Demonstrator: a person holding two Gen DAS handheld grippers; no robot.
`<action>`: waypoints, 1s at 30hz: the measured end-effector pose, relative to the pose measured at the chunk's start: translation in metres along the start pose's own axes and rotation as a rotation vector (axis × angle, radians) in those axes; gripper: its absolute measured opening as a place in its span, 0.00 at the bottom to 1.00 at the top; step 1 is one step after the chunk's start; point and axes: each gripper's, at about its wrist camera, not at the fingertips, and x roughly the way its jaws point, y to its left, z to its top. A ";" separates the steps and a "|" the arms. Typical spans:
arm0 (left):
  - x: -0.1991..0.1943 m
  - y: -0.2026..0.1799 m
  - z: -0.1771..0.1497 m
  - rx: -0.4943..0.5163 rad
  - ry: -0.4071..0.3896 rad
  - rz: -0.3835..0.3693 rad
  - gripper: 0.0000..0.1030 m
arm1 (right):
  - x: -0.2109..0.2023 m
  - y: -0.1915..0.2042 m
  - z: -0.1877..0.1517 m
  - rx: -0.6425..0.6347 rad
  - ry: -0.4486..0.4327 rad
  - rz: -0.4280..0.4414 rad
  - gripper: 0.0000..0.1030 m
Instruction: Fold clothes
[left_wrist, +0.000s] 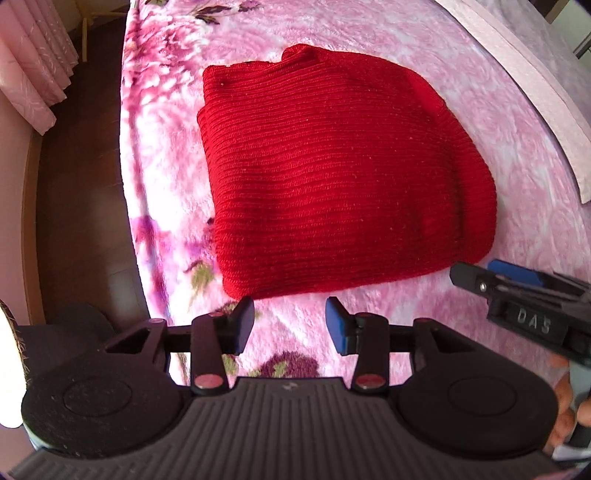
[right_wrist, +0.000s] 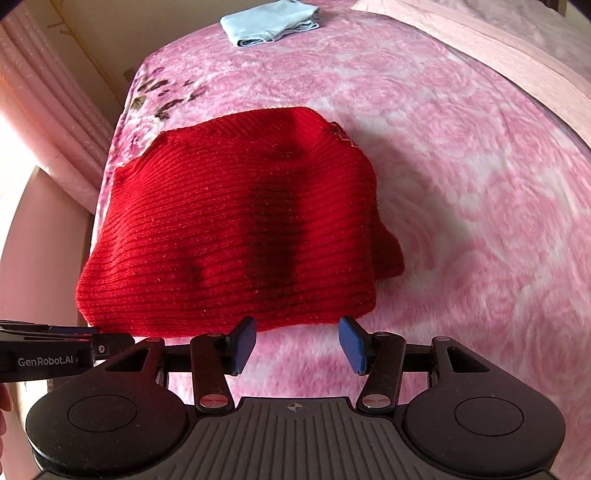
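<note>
Pink pleated curtains (left_wrist: 35, 66) hang at the far left, above a dark wooden floor (left_wrist: 81, 206) that runs beside the bed. A plush pink floral blanket (left_wrist: 461, 122) covers the bed. The folded red knit sweater (left_wrist: 332, 177) lies flat on it near the bed's left edge. The left gripper (left_wrist: 290, 326) hovers just short of the sweater's near edge, its jaws parted and empty. To its right the right gripper (right_wrist: 297, 345) does likewise, jaws apart with nothing between them. A folded light-blue garment (right_wrist: 269, 22) rests well apart at the far end, and a pale pink sheet (right_wrist: 498, 48) borders the right.
</note>
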 end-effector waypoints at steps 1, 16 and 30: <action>-0.002 0.003 -0.002 0.004 -0.003 -0.013 0.37 | 0.000 -0.002 0.000 0.000 0.005 0.015 0.52; 0.036 0.136 0.032 -0.580 -0.130 -0.473 0.60 | 0.011 -0.126 0.062 0.286 -0.079 0.341 0.84; 0.107 0.145 0.041 -0.760 -0.149 -0.703 0.22 | 0.106 -0.139 0.080 0.405 0.022 0.566 0.78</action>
